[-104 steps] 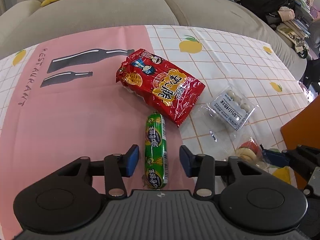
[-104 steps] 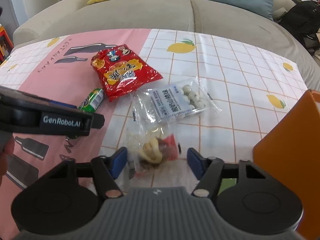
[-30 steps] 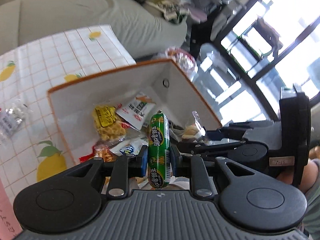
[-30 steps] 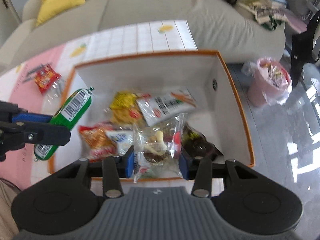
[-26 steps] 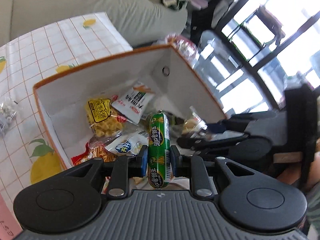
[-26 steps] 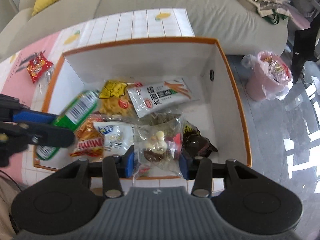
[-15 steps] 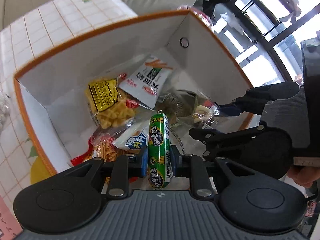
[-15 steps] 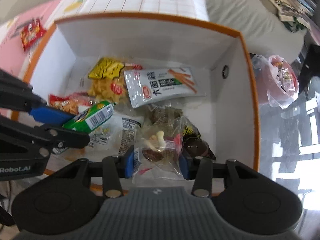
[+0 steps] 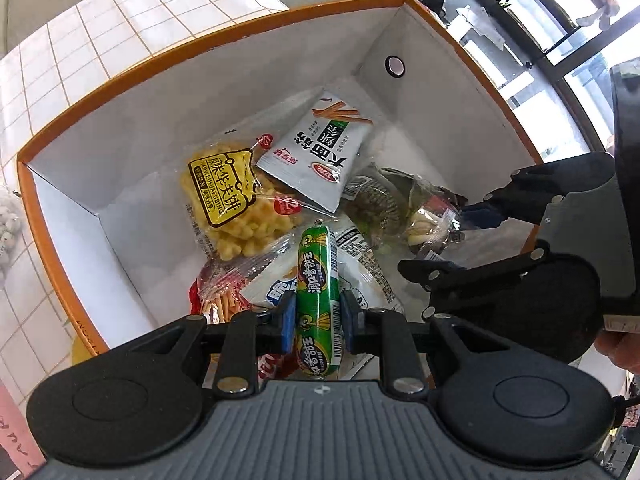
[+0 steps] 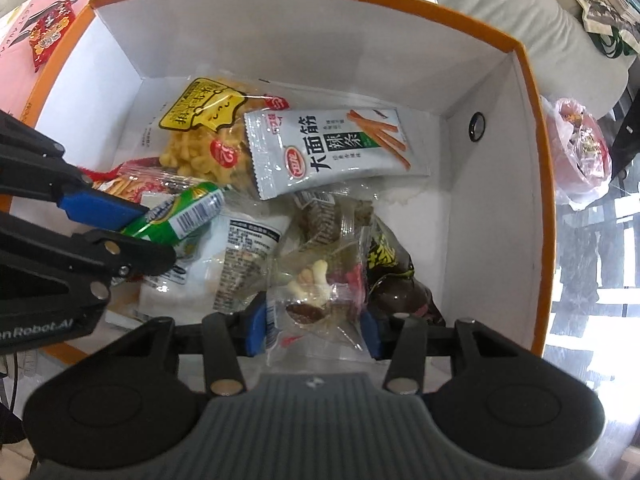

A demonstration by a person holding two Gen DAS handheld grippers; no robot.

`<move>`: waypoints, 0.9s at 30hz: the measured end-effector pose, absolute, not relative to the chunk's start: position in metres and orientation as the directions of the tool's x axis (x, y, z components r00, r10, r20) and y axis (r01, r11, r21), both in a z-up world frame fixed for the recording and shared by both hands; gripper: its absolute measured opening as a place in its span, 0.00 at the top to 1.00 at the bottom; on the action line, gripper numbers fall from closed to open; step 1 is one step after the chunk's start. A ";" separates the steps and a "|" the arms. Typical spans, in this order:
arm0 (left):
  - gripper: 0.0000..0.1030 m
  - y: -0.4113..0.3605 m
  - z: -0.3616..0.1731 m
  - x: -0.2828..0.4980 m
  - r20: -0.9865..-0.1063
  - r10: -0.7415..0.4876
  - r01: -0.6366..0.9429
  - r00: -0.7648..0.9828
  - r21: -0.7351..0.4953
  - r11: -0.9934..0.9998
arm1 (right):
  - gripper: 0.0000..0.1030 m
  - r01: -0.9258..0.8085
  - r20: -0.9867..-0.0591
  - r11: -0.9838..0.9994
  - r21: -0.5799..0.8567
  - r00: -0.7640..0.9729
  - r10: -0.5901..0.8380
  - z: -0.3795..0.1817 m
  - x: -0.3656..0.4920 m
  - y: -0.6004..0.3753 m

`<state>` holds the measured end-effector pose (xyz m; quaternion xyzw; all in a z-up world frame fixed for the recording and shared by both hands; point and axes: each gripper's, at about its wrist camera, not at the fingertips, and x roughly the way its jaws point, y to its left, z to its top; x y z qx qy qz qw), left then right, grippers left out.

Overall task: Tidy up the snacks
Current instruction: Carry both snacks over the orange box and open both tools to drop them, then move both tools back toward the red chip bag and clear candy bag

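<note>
Both wrist cameras hang close above the box [image 9: 224, 46], looking steeply down into it past their own fingers. Each catches the other gripper at its edge, and both share the snack pile [image 10: 328, 148] inside.

The tabletop [image 9: 80, 52] is covered by a cloth with a white grid and lemon prints; a pink section shows at one edge. An open box [image 10: 532, 92] with orange outside and white inside stands on it. A red snack packet [image 10: 50, 36] lies on the pink section beside the box. A clear bag of white pieces [image 9: 8, 220] lies just beside another box wall.
</note>
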<state>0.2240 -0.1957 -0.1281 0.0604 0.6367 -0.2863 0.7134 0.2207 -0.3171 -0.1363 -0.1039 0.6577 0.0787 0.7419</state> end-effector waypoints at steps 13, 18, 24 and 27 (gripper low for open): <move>0.49 -0.196 -0.109 0.219 -0.949 -0.305 0.508 0.073 -0.228 0.831 | 0.43 -0.223 -0.989 0.973 -0.056 0.147 -0.023 -0.126 0.213 -0.317; 0.43 -0.191 -0.096 0.214 -0.941 -0.324 0.504 0.099 -0.233 0.831 | 0.35 -0.223 -0.983 0.971 -0.087 0.178 -0.047 -0.116 0.208 -0.314; 0.41 -0.179 -0.072 0.203 -0.925 -0.343 0.515 0.162 -0.217 0.829 | 0.26 -0.186 -0.972 0.978 -0.099 0.230 -0.054 -0.096 0.198 -0.312; 0.41 -0.169 -0.059 0.196 -0.910 -0.358 0.508 0.209 -0.212 0.835 | 0.23 -0.155 -0.962 0.982 -0.104 0.268 -0.060 -0.084 0.190 -0.310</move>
